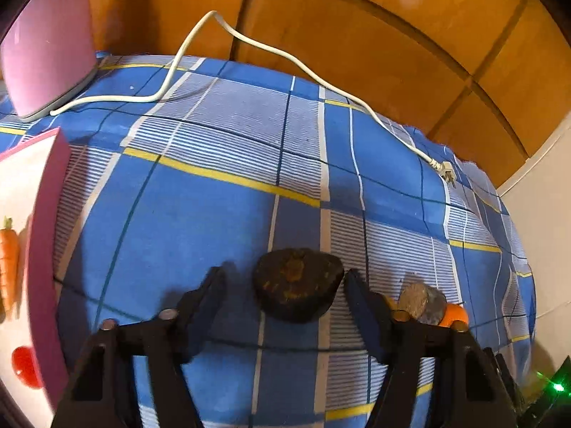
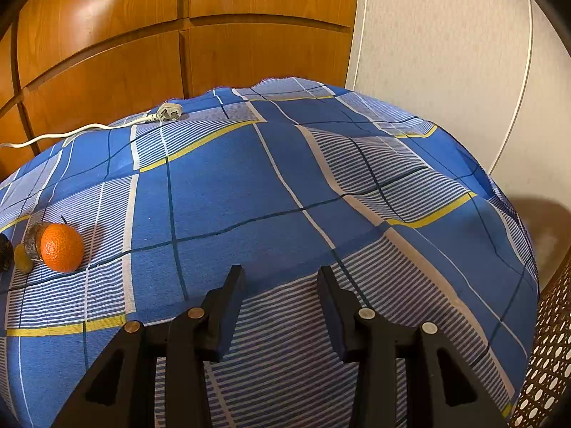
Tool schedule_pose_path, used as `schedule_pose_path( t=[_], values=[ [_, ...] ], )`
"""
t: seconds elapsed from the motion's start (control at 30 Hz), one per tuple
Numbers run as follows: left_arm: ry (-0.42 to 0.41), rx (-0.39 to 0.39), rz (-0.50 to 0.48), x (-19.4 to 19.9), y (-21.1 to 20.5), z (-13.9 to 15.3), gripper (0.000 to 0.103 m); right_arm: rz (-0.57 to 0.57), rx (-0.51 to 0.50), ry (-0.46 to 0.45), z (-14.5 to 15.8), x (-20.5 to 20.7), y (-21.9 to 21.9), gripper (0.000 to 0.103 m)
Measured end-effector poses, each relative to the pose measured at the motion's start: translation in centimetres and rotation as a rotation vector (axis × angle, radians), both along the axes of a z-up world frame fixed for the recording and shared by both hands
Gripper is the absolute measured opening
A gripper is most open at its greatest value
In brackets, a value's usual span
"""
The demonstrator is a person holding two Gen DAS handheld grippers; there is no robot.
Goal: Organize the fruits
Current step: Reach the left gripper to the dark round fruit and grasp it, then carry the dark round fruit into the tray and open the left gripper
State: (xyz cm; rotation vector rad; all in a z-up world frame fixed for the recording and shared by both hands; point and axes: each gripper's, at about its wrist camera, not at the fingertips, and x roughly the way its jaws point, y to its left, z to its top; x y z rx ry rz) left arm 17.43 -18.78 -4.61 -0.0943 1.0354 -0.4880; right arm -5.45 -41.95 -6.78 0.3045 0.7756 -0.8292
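A dark brown, lumpy fruit lies on the blue checked cloth. It sits between the fingers of my left gripper. The right finger touches its side, while the left finger stands a gap away from it. Right of it lie a grey-brown round piece and an orange. In the right wrist view the orange is at the far left, beside the brown piece and a small yellowish bit. My right gripper is open over bare cloth with nothing between its fingers.
A white tray with a pink rim at the left holds a carrot and a red fruit. A pink appliance stands at the back left; its white cord ends in a plug. Behind are wooden panels, and a woven mesh at the right.
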Motion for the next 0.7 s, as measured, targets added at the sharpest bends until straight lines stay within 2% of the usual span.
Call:
schedule_pose_path(
  t=[0.03,0.27,0.5,0.7],
  values=[
    [0.007,-0.025,-0.008,0.1,0.0,0.0,0.051,0.000,-0.001,0.001,0.0,0.0,0.1,0.043],
    [0.013,-0.033,-0.025,-1.5,1.3,0.9,0.051,0.000,-0.007,0.003,-0.1,0.1,0.2,0.043],
    [-0.081,-0.059,0.004,-4.2,5.4,4.5,0.051,0.000,-0.011,0.005,-0.1,0.0,0.3,0.043],
    [-0.145,-0.072,0.089,-5.6,11.3,6.9,0.051,-0.001,-0.012,0.005,-0.1,0.1,0.3,0.043]
  ],
)
